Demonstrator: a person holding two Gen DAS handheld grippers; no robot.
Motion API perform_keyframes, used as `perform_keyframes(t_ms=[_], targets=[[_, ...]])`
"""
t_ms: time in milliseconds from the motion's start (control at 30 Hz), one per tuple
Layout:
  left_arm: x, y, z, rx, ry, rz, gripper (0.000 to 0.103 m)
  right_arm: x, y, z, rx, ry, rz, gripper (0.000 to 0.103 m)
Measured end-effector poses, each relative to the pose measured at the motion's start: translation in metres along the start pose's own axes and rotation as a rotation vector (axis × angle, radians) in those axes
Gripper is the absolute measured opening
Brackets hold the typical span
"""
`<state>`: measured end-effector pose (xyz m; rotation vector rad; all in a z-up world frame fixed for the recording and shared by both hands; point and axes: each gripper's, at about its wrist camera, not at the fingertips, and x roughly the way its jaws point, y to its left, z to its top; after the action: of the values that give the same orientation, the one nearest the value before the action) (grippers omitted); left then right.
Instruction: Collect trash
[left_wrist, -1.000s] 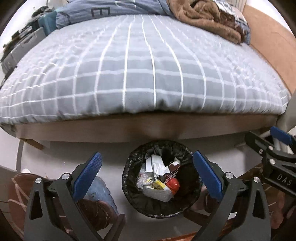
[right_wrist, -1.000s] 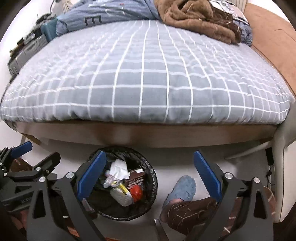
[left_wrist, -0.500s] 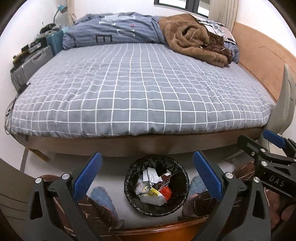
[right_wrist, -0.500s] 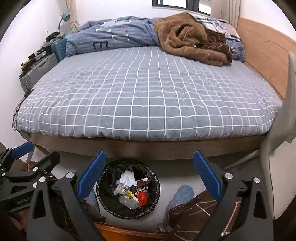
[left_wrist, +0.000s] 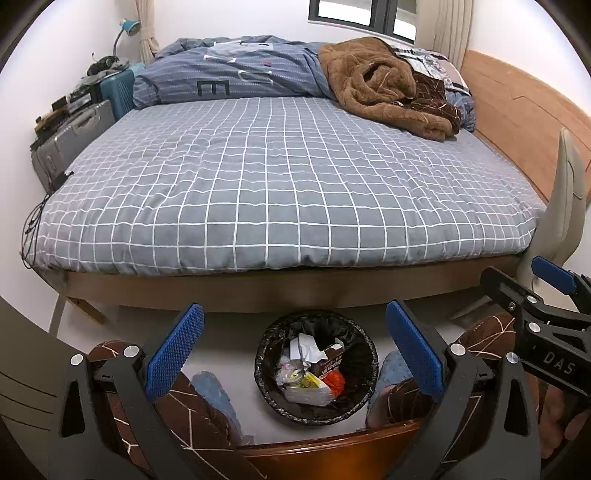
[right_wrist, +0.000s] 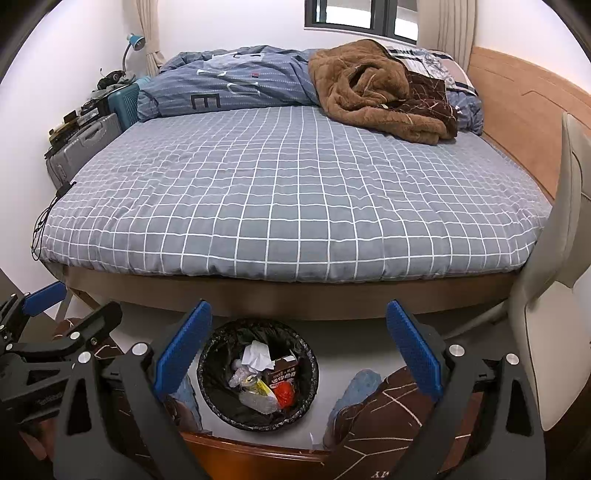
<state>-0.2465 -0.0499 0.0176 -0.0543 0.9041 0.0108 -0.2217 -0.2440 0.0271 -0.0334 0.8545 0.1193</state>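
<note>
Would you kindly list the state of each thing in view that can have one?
left gripper: open, empty
right gripper: open, empty
trash bin: upright on the floor, lined, partly full of trash
brown blanket: crumpled on the bed
blue duvet: bunched up at the bed's far side

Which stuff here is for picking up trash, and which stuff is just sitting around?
For the job:
- trash bin with a black bag
- crumpled paper, brown carton, red wrapper inside it
- left tongs and right tongs, both open and empty

Just sitting around:
- bed
- brown blanket
- suitcases
- blue lamp
- chair
</note>
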Motion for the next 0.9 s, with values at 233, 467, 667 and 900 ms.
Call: perform_keyframes(t_ms=[233,467,667,900], targets=[[0.0014,0.0024,0.0000,-0.004,0.010,0.004,0.097,0.0001,0.0003,-0.0009,0.006,0.003,0.002,0.092],[0.0029,0.0049,0.0006,-0.006,0.016,0.008,0.097,0.0009,0.0003,-0.0009,0.007,0.007,0.003,0.092],[0.0032,0.0057,0.0007,-0.004,0.017,0.017,0.097,0.0025,0.0022,-0.0021,0.005,0.013,0.009,0.092],[0.0046,0.0063,0.0012,-0.004,0.020,0.029,0.097,0.0025,0.0035,-0.0035,0.008,0.016,0.013,0.092]])
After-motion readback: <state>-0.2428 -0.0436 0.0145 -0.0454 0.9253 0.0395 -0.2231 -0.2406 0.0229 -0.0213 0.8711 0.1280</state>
